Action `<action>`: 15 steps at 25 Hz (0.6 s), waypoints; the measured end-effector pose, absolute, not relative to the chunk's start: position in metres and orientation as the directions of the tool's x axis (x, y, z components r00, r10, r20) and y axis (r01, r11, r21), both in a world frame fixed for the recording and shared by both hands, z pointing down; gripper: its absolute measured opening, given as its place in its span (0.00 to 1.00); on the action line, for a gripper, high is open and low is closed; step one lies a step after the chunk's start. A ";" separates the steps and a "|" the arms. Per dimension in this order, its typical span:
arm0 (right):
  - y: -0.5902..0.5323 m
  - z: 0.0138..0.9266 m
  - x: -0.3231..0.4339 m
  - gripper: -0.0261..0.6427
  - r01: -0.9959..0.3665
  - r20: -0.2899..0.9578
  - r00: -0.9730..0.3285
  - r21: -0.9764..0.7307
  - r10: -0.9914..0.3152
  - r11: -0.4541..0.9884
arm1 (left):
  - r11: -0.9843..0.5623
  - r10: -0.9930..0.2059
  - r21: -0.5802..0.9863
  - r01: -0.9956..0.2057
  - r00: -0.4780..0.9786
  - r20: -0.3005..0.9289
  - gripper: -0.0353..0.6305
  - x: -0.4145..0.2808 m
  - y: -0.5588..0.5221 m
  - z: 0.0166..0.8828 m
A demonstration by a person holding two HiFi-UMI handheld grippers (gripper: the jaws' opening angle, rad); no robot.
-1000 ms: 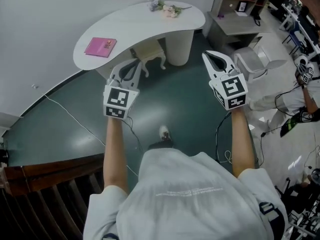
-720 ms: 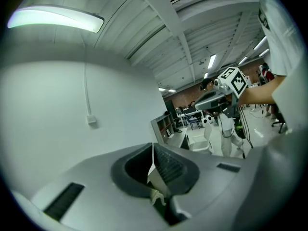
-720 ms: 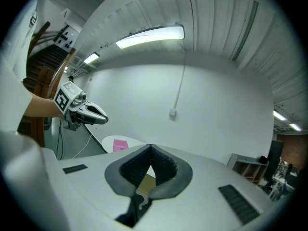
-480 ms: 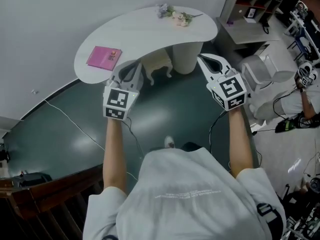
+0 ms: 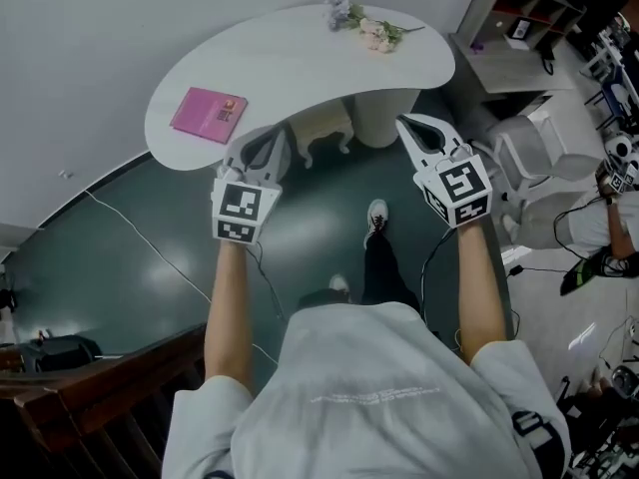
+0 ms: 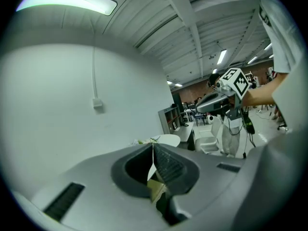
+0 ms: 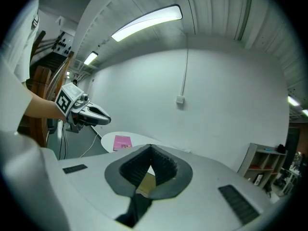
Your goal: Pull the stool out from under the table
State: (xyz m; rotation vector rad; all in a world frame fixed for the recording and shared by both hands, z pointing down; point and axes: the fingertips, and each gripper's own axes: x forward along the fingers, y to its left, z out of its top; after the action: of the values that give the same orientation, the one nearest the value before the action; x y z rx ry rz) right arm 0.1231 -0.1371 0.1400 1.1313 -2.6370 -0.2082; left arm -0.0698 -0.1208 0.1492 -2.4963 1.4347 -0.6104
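Stool: The white stool [image 5: 321, 130] stands tucked under the table [image 5: 300, 58] at 12 o'clock from the person. Only its seat edge and carved legs show past the tabletop's near rim, and it is not yet pulled out.
Left gripper: The left gripper [image 5: 272, 140] is raised at 11 o'clock, jaws pressed together on nothing, its tip aimed at the stool's left side but apart from it.
Right gripper: The right gripper [image 5: 409, 128] is raised at 1 o'clock, likewise closed and empty.
Why so held: The pair flank the stool, probably lining up a two-sided grab; the jaws must part first.
Tabletop: A book [image 5: 208, 114] lies at the 10 o'clock end and flowers [image 5: 369, 30] at the 1 o'clock end. Neither should be disturbed by a pull along the floor.
Floor: A foot [image 5: 377, 216] steps forward at 6 o'clock of the stool, probably in its way out.
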 end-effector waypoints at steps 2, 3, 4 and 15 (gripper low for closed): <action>-0.150 0.157 0.119 0.06 -0.679 0.194 -0.672 0.223 -0.715 0.699 | -0.527 -0.848 -0.338 -0.779 0.459 0.265 0.08 -0.067 -0.130 0.166; -0.157 0.168 0.117 0.06 -0.673 0.207 -0.676 0.219 -0.708 0.707 | -0.540 -0.839 -0.317 -0.780 0.469 0.276 0.08 -0.065 -0.135 0.176; -0.164 0.179 0.115 0.06 -0.666 0.224 -0.678 0.216 -0.700 0.714 | -0.548 -0.832 -0.300 -0.781 0.475 0.287 0.08 -0.063 -0.140 0.186; -0.245 0.291 0.090 0.06 -0.589 0.282 -0.741 0.164 -0.610 0.791 | -0.538 -0.820 -0.268 -0.799 0.423 0.386 0.08 -0.063 -0.209 0.307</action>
State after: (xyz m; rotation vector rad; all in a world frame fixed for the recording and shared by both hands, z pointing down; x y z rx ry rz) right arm 0.0898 -0.2454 0.2912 0.9170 -2.6605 -0.0920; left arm -0.0629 -0.2090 0.3067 -2.6132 1.4879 -0.7470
